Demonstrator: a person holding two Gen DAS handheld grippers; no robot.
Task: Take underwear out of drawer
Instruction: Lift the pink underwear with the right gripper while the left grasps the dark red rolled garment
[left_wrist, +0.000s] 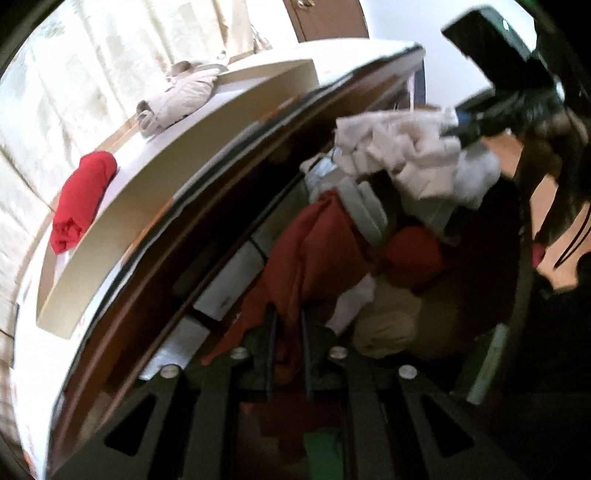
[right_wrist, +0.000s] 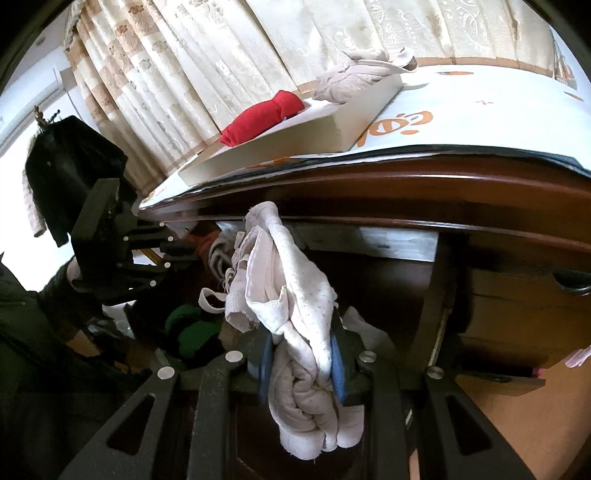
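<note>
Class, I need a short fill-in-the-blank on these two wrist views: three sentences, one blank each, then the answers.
1. The right gripper is shut on a bundle of ____ underwear.
2. On the tray atop the dresser lies a rolled garment coloured ____.
3. The left gripper is closed on a piece of ____ cloth above the drawer.

Answers: white; red; red
</note>
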